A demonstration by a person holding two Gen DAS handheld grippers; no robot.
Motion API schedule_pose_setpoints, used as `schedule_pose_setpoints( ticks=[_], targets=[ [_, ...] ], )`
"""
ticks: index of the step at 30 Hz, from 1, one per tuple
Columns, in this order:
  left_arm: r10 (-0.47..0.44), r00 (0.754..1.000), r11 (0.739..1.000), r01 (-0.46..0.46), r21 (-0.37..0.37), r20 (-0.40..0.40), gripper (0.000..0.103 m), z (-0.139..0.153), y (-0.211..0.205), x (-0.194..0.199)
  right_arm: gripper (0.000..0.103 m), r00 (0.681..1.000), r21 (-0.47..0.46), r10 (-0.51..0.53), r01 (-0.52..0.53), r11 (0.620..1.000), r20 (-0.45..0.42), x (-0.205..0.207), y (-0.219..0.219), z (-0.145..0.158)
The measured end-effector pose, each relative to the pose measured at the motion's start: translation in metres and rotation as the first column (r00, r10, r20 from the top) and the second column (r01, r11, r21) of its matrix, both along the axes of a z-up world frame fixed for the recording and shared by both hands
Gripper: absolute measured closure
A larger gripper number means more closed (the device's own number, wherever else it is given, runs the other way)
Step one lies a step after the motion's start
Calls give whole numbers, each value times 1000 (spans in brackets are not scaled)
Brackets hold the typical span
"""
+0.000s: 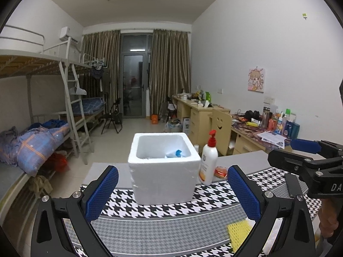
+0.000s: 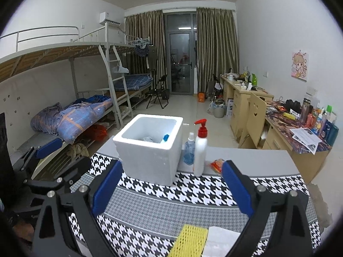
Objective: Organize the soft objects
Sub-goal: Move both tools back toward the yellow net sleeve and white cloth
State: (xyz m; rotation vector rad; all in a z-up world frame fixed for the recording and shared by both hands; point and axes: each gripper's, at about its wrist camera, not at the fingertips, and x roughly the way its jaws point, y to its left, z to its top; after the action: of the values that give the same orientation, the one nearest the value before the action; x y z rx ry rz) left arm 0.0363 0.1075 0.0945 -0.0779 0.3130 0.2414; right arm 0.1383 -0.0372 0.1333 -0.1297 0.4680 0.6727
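Observation:
A white foam box [image 1: 164,167] [image 2: 149,147] stands on the houndstooth cloth, holding a blue-and-white soft item [image 1: 175,153] [image 2: 165,137]. A yellow foam net [image 1: 239,232] [image 2: 190,241] lies near the table's front edge, with a white foam piece [image 2: 220,243] beside it on the right. My left gripper [image 1: 172,192] is open and empty, facing the box. My right gripper [image 2: 171,189] is also open and empty, above the yellow net. Each gripper shows at the other view's side edge.
A white pump bottle with a red top [image 1: 209,162] [image 2: 200,150] and a blue spray bottle [image 2: 189,150] stand right of the box. A small orange packet [image 1: 220,171] [image 2: 217,164] lies behind. Bunk beds [image 2: 75,115] are left, cluttered desks [image 2: 300,128] right.

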Motion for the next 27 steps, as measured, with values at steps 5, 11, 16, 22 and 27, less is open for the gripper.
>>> schedule_pose_setpoints(
  ticks=[5,11,16,22,27],
  targets=[
    [-28,1000,1000,28,1,2,1,-8,-17,-3,7,999,3,-36,36,999,8,-6,-14,-10],
    [-54,999,998,54,-13,-3,1,-19,-29,-5,7,998,-2,-66,66,998,7,-9,-28,-21],
    [-69,997,998,69,-12,-18,1,-29,-37,-3,7,996,11,-92,92,996,14,-14,-41,-31],
    [-63,998,998,63,2,-19,1,-38,-45,-1,7,992,19,-123,123,992,4,-16,-52,-43],
    [-86,996,996,86,-10,-33,1,-46,-51,1,7,990,11,-142,142,990,-5,-17,-61,-53]
  ],
)
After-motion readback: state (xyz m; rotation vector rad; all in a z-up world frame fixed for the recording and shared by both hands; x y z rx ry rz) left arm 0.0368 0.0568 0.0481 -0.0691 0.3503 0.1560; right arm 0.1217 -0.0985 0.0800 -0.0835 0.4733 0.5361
